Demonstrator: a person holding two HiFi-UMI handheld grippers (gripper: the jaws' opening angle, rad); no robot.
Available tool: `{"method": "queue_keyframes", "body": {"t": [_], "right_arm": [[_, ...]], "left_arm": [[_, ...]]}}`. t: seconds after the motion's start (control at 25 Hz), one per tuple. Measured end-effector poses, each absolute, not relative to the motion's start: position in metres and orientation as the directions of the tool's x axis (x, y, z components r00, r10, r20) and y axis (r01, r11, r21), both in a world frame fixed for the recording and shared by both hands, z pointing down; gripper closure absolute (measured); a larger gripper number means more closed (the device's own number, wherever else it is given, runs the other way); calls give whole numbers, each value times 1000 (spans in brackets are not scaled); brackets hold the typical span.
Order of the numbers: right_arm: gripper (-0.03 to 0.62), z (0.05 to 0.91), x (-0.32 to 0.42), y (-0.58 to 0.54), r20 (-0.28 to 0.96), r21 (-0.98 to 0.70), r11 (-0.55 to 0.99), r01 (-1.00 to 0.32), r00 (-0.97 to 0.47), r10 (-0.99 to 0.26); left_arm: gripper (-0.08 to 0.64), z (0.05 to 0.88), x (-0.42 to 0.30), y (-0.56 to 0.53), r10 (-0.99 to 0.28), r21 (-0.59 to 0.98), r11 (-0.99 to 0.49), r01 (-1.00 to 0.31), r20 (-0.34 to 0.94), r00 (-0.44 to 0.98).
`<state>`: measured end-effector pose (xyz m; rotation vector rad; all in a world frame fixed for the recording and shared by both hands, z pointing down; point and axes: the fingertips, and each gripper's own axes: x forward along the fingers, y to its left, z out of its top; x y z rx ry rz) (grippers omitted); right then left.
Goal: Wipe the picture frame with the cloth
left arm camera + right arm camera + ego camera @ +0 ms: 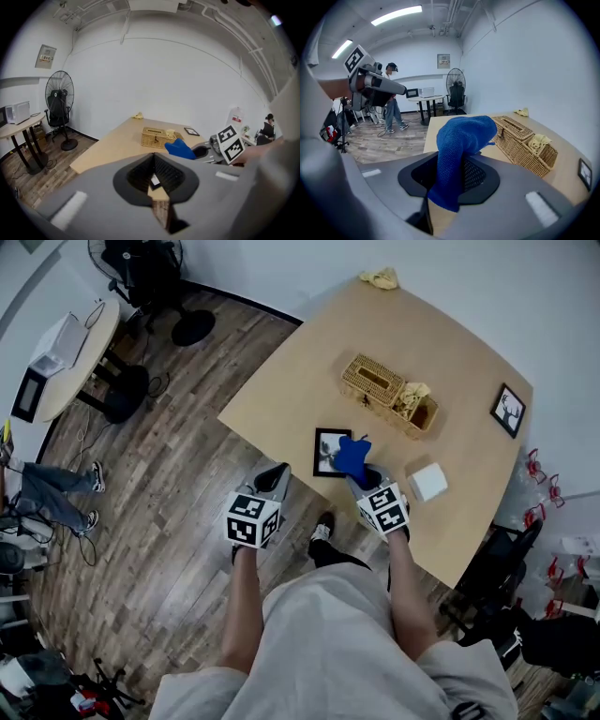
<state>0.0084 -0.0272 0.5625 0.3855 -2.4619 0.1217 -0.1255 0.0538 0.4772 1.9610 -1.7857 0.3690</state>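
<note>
A black picture frame point(328, 452) lies flat near the table's front edge, and it shows small between the left jaws point(153, 181). My right gripper point(362, 474) is shut on a blue cloth point(352, 456), which hangs over the frame's right side. In the right gripper view the cloth point(461, 136) bulges up out of the jaws of the right gripper point(457, 160) and hides the frame. My left gripper point(275, 474) hovers just off the table's edge, left of the frame, jaws together and empty. From the left gripper point(154, 160) I see the cloth point(179, 149).
A wicker basket point(380, 382) with a yellow rag stands mid-table, a white box point(428, 481) lies right of my right gripper, and a second framed picture point(508, 410) sits at the far right. Another yellow cloth point(380, 278) lies at the back edge. A person point(392, 101) stands across the room.
</note>
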Motion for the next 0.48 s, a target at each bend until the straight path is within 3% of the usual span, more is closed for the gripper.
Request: {"method": "queue_keyframes", "body": {"t": [0.48], "right_arm": [[486,584,-20,-108,591,-79,942,-327,-776,-220]], "left_arm": [[509,548,-113,-21,-714,159,-271,-949,628,309]]}}
